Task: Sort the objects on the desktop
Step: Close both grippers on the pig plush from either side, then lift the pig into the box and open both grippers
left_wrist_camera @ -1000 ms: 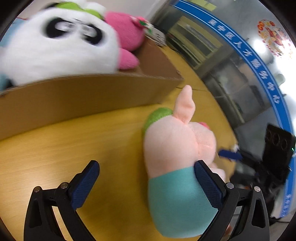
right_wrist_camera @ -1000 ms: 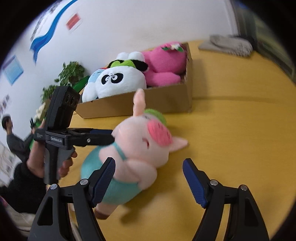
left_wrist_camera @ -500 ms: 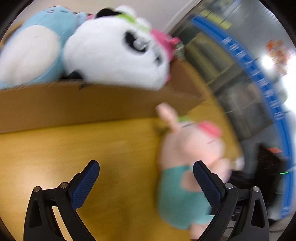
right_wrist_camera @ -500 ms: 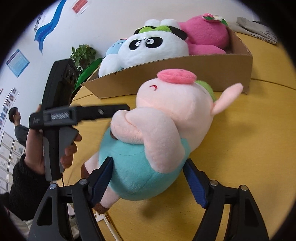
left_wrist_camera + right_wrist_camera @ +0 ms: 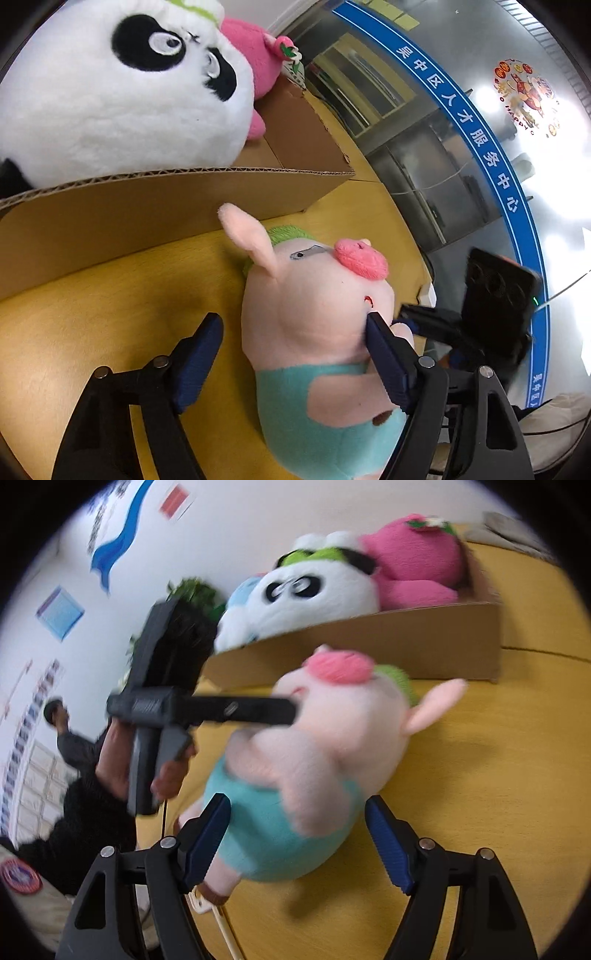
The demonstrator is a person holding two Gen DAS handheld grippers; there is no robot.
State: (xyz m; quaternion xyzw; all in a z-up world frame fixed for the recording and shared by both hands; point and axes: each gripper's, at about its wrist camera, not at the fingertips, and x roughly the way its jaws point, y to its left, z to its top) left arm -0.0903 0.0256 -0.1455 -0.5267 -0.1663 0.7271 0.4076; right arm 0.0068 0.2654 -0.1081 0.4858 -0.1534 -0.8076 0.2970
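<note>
A pink pig plush [image 5: 314, 314] in teal trousers lies on the yellow table [image 5: 92, 314], in front of a cardboard box [image 5: 147, 206]. My left gripper [image 5: 293, 323] is closing around the pig's head. Its right pad [image 5: 384, 354] presses the cheek, while its left pad [image 5: 199, 354] stands clear of the plush. In the right wrist view my right gripper [image 5: 297, 803] straddles the pig's [image 5: 332, 731] teal body. The left pad [image 5: 210, 830] touches the body and a narrow gap shows at the right pad [image 5: 388, 849]. The left gripper [image 5: 291, 710] reaches the pig's head from the left.
The box [image 5: 406, 642] holds a panda plush [image 5: 314, 590], a pink plush [image 5: 417, 561] and a pale blue plush [image 5: 240, 590]. A hand [image 5: 118, 760] in a dark sleeve holds the left gripper. A grey cloth [image 5: 517, 528] lies far right. Another person [image 5: 62, 731] stands in the background.
The left gripper's jaws have narrowed and the pig's head now sits between them, against the right pad. In the right view the left gripper has come in onto the pig's head.
</note>
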